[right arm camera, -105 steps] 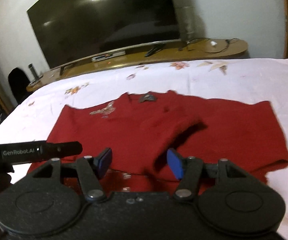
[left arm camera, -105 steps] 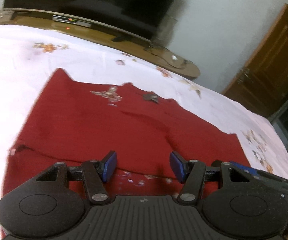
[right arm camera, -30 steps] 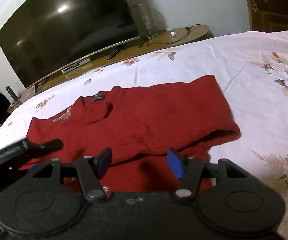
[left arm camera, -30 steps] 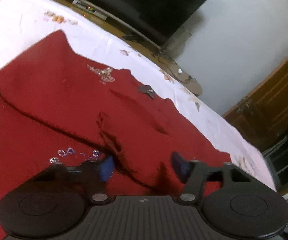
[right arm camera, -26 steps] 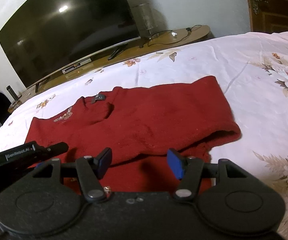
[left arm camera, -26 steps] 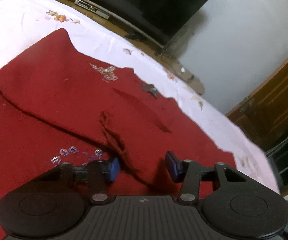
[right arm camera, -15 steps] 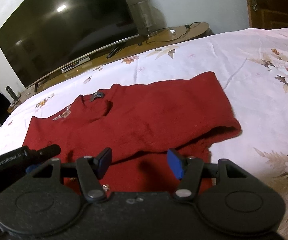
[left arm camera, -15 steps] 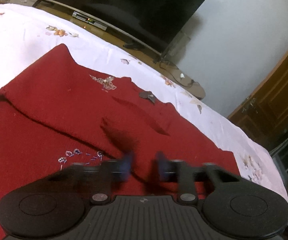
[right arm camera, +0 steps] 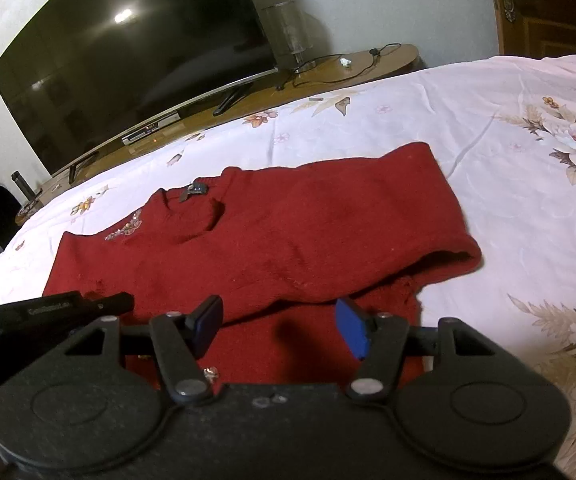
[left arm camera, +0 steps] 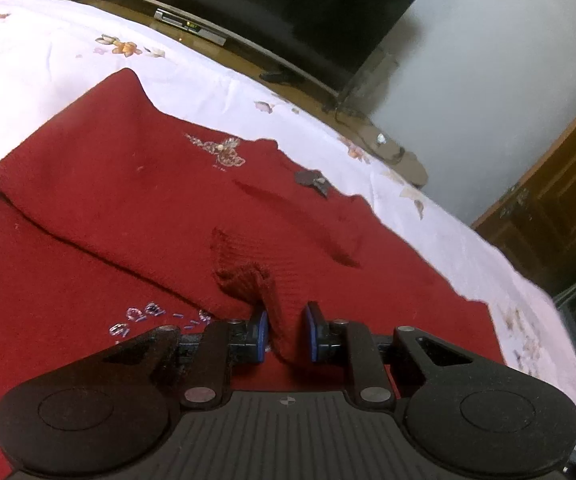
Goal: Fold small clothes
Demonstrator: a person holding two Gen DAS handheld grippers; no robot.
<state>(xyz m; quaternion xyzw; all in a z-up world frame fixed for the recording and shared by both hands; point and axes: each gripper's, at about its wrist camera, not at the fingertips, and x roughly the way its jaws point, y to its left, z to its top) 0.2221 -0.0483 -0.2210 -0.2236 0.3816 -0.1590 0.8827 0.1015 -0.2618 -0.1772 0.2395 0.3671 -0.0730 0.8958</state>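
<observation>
A small red knit sweater [left arm camera: 127, 200] lies spread on the bed, with both sleeves folded across its front; it also shows in the right wrist view [right arm camera: 308, 232]. My left gripper [left arm camera: 283, 330] is shut on the cuff of the sleeve [left arm camera: 247, 280] lying over the chest, the knit pinched between its blue pads. My right gripper [right arm camera: 279, 326] is open and empty, hovering over the sweater's near hem. The left gripper's body [right arm camera: 47, 312] shows at the left of the right wrist view.
The bed sheet [right arm camera: 508, 140] is white with a floral print. A wooden TV stand [right arm camera: 247, 96] with a large dark TV [right arm camera: 127, 48] runs along the bed's far side. A wooden door [left arm camera: 560, 208] stands at the right.
My left gripper has closed its jaws on the sleeve cuff, bunching the knit up between them. My right gripper has stayed open and nearly still.
</observation>
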